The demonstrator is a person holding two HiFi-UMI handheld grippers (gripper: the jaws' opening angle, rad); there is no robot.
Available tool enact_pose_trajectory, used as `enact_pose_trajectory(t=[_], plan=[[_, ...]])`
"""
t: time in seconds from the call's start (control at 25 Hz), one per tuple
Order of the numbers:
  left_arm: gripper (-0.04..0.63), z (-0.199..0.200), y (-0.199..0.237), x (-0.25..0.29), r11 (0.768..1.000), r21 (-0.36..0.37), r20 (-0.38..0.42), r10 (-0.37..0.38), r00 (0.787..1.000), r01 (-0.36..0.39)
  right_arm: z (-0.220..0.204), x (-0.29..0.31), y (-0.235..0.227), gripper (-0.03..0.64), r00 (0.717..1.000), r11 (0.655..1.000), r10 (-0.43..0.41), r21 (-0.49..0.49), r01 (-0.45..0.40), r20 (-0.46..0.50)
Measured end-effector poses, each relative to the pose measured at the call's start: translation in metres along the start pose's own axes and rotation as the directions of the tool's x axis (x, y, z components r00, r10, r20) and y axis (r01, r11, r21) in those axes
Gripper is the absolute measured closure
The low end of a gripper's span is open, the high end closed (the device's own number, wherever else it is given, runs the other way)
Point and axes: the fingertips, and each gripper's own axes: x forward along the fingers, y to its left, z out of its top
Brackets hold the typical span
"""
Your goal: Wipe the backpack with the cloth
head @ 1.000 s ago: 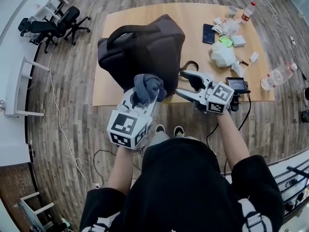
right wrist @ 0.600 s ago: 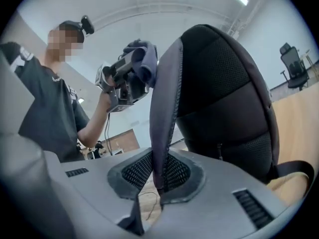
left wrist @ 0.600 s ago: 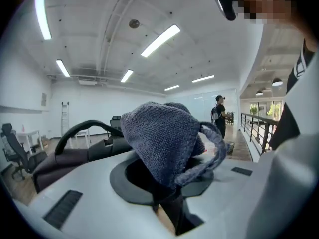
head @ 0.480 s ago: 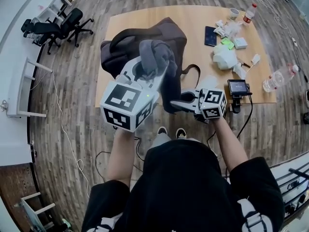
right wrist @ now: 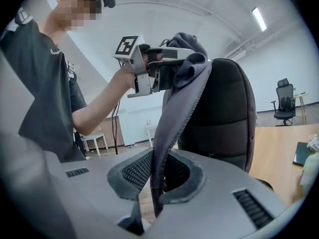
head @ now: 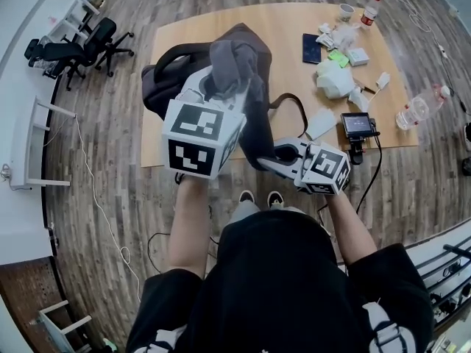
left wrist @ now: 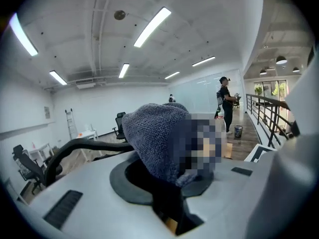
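Wood-plank floor surrounds the pale bench (head: pixel 294 35). On its left half sits the dark backpack (head: pixel 158 87). The right tool (head: pixel 274 157), open a second ago, has just closed on the backpack's shoulder strap (right wrist: pixel 164 128) near the front edge. The left tool (head: pixel 224 90), higher than before, clamps the grey cloth (head: pixel 232 61) above the backpack. Bare bench separates the backpack from a phone (head: pixel 310 48) and other clutter on the right.

Bright, even light from ceiling strip lamps (left wrist: pixel 152 26) floods the white-walled room, leaving only faint, soft shadows on the wooden floor (head: pixel 96 182), while wide-angle lenses bow the edges of all three views into dark, vignetted corners and the nearest surfaces blur slightly.
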Motion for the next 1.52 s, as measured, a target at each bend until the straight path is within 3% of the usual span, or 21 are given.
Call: enact_pose_trajectory(t=[0.32,0.72,1.0,1.2,1.4,1.52], plan=[[0.497,-0.009,-0.005,-0.001,1.0,-0.002,0.007,0.016,1.0,-0.016,-0.005,-0.001,-0.003,0.565,0.998,0.998,-0.063,-0.011,0.063,-0.024],[0.497,-0.088,-0.06,-0.01,0.993,-0.063,-0.089,-0.103,0.991,0.097,-0.016,-0.003,-0.024,0.565,0.996,0.98,-0.089,0.179,0.085,0.02],[0.497,-0.12,-0.073,-0.014,0.988,-0.102,-0.125,-0.128,0.984,0.115,-0.021,-0.001,-0.033,0.563,0.993,0.959,-0.061,0.284,0.029,0.105],[0.497,-0.115,-0.058,-0.007,0.991,-0.092,-0.126,-0.112,0.986,0.1,-0.029,-0.001,-0.036,0.528,0.976,0.938,-0.019,0.342,-0.057,0.215],[0.497,-0.111,-0.049,-0.002,0.994,-0.068,-0.125,-0.094,0.988,0.086,-0.058,0.003,-0.028,0.427,0.993,0.962,0.032,0.265,-0.062,0.115],[0.497,-0.107,-0.046,0.001,0.995,-0.062,-0.118,-0.088,0.989,0.082,-0.099,0.011,-0.037,0.426,0.998,0.975,0.007,0.223,0.006,-0.06]])
